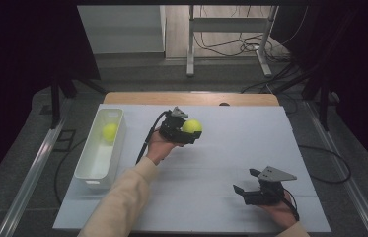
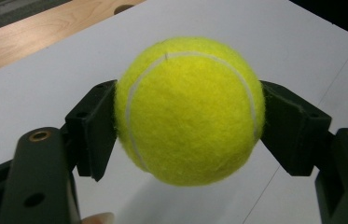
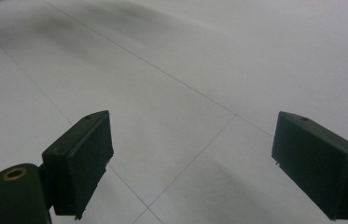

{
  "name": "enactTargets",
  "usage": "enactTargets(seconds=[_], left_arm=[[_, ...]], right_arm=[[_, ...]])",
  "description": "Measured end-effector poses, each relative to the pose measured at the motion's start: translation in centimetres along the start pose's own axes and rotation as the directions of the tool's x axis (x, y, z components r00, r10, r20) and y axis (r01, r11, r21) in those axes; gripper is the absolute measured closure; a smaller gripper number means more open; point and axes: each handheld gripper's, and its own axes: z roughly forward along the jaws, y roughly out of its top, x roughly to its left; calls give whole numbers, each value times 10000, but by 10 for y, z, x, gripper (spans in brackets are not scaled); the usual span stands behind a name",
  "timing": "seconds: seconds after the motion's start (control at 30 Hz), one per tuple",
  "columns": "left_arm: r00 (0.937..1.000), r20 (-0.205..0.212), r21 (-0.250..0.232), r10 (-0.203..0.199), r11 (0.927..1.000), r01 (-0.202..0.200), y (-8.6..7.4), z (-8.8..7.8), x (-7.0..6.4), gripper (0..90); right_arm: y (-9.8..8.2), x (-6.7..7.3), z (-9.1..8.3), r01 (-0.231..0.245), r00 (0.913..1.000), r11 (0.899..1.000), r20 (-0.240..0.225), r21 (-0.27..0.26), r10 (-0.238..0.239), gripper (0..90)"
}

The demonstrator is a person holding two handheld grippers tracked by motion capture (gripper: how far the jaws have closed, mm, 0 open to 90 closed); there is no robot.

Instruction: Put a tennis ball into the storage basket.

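Nearest, the right gripper rests on the white table at the right, jaws wide apart with nothing between them. Farther off, toward the middle, the left gripper clamps a yellow tennis ball, raised off the table. At far left, a white bin holds a second ball.

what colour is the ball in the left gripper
Yellow-green with a white seam: the tennis ball in the left gripper, clearest in the left gripper view.

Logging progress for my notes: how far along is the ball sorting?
Done: one tennis ball lies in the white bin. In hand: the left claw grips a second tennis ball above the table. Left: carrying it to the bin. The right claw rests open.
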Motion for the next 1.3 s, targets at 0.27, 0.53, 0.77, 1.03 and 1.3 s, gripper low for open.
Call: enactTargets(seconds=[0.27,0.53,0.77,1.03,1.3], left_arm=[[10000,-33,-55,-14,10000,13,-2,-6,1,264],[10000,-65,-179,4,9998,-5,-3,-15,2,264],[10000,-44,-249,-14,9997,13,-5,-19,2,264],[10000,-41,-339,-38,9994,37,-8,-26,2,264],[9999,-52,-405,-101,9991,99,-10,-32,3,264]], right_arm=[[0,0,0,1,10000,10000,18,-6,-1,127],[0,0,0,4,10000,10000,24,2,-4,127],[0,0,0,33,10000,10000,66,28,-34,127],[0,0,0,33,10000,10000,76,28,-34,127],[0,0,0,44,10000,10000,81,26,-44,128]])
